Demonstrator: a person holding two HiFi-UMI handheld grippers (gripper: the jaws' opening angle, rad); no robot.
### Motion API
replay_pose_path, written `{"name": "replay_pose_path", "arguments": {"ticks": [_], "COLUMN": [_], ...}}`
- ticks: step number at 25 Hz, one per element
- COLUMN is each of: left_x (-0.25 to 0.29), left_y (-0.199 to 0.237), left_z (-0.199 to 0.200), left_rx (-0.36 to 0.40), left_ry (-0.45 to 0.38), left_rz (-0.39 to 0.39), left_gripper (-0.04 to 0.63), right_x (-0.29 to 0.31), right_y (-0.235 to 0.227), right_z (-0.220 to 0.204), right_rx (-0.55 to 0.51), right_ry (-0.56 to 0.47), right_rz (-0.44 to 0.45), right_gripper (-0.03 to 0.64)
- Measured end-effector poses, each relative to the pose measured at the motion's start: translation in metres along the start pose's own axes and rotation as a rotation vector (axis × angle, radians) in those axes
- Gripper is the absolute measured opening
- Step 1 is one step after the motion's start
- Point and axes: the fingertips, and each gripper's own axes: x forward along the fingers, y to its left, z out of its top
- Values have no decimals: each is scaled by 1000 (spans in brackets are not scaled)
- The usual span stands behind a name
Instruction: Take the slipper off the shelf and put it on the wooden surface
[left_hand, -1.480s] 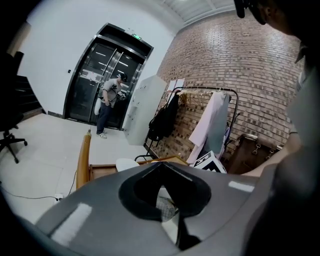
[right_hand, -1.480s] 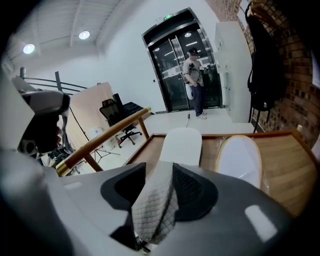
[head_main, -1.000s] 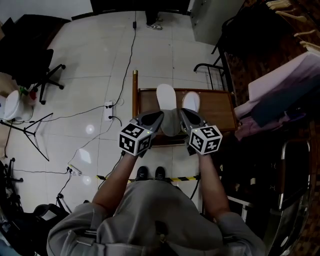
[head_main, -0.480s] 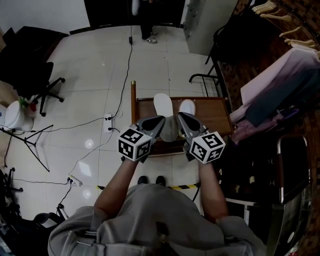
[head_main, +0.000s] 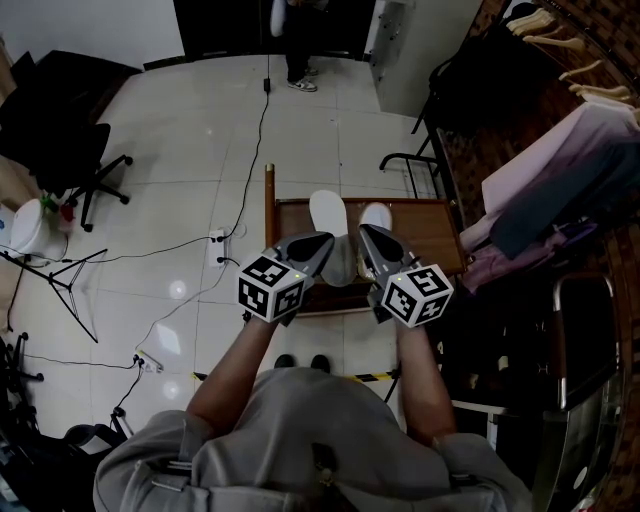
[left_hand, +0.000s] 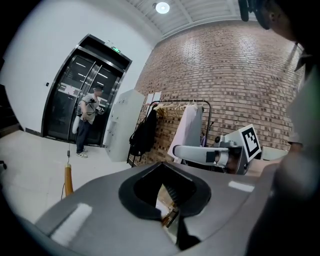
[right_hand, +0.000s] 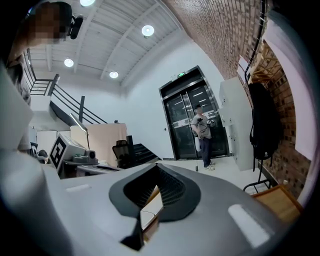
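Note:
In the head view, two white slippers (head_main: 328, 208) (head_main: 377, 214) lie side by side on a low wooden surface (head_main: 425, 228). A grey part (head_main: 342, 262) runs back from the left slipper between my grippers; I cannot tell what it is. My left gripper (head_main: 322, 240) and right gripper (head_main: 366, 233) hover just above the near ends of the slippers, tips pointing inward. Both are shut, with nothing between their jaws. The left gripper view shows the shut jaws (left_hand: 162, 165) and the right gripper (left_hand: 215, 155) beyond them. The right gripper view shows its shut jaws (right_hand: 157, 167).
A clothes rack with hanging garments (head_main: 560, 170) stands at the right. On the tiled floor are cables, a power strip (head_main: 217, 210), an office chair (head_main: 70, 110) and a tripod (head_main: 60, 265). A person (head_main: 295, 40) stands by the dark doors at the back.
The head view has tilted a little since a second ago, so the wooden surface sits slightly higher in frame. Both grippers stay shut in nearly the same place over the slippers.

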Motion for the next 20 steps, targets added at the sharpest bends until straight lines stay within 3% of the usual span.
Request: {"name": "replay_pose_path", "arguments": {"ticks": [20], "left_x": [-1], "left_y": [-1], "left_z": [-1], "left_rx": [0], "left_ry": [12], "left_rz": [-14], "left_gripper": [3], "right_x": [1], "right_y": [2], "right_z": [-4], "right_rx": [6], "right_ry": [17], "right_rz": [-1], "right_gripper": [0]}}
